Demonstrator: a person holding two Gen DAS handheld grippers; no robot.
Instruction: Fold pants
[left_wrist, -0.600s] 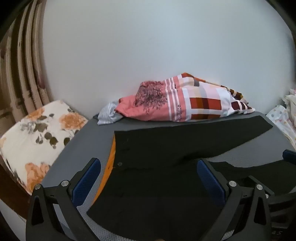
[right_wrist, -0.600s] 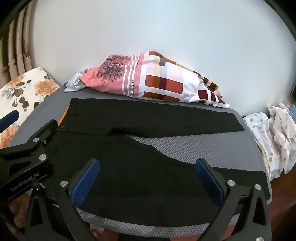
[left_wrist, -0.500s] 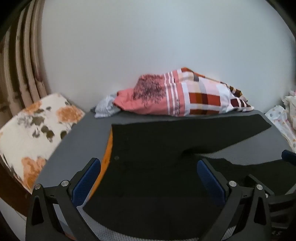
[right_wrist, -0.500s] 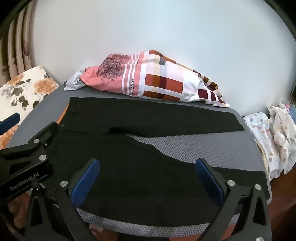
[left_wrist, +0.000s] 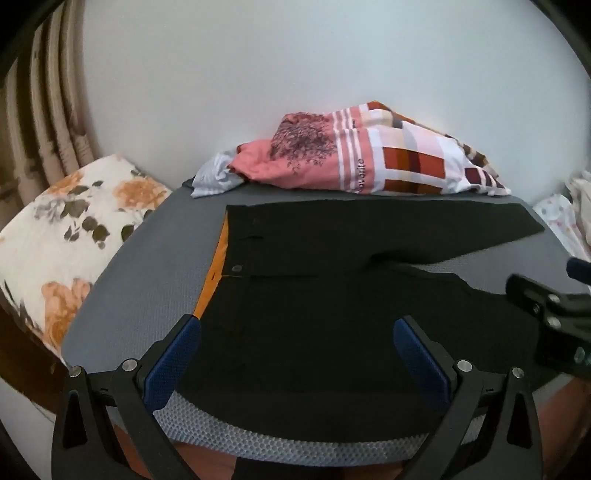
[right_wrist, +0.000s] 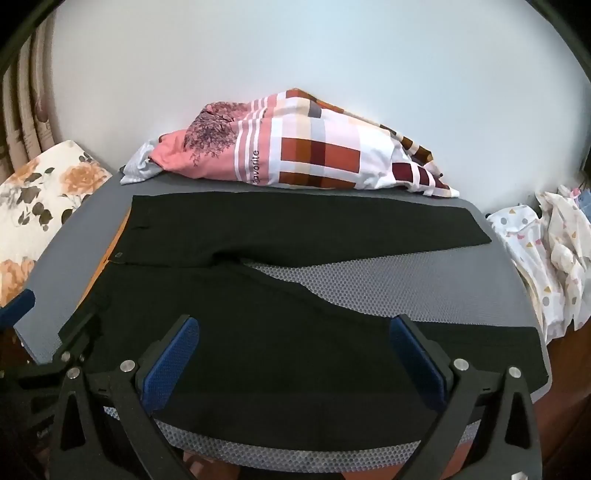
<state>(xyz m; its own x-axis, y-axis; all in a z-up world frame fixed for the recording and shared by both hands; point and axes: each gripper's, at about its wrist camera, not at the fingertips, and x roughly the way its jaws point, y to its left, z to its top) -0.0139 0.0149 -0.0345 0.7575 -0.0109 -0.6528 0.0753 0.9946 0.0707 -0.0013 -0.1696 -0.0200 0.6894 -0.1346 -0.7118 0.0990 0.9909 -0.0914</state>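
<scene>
Black pants (left_wrist: 332, 288) lie flat on a grey mesh table (left_wrist: 155, 258), waistband at the left with an orange lining edge, both legs spread to the right in a V; they also show in the right wrist view (right_wrist: 280, 325). My left gripper (left_wrist: 295, 354) is open, held above the near waist part of the pants, holding nothing. My right gripper (right_wrist: 291, 354) is open above the near leg, holding nothing. The right gripper's body shows at the right edge of the left wrist view (left_wrist: 554, 314).
A pink and checked bundle of fabric (right_wrist: 295, 155) lies at the table's far edge against the white wall. A floral cushion (left_wrist: 62, 236) stands left of the table. White patterned cloths (right_wrist: 546, 251) hang at the right. The table's near edge (right_wrist: 295, 450) is rounded.
Both grippers have drawn back and up slightly from the pants; the right gripper's body has shifted further right in the left wrist view. The pants have not moved.
</scene>
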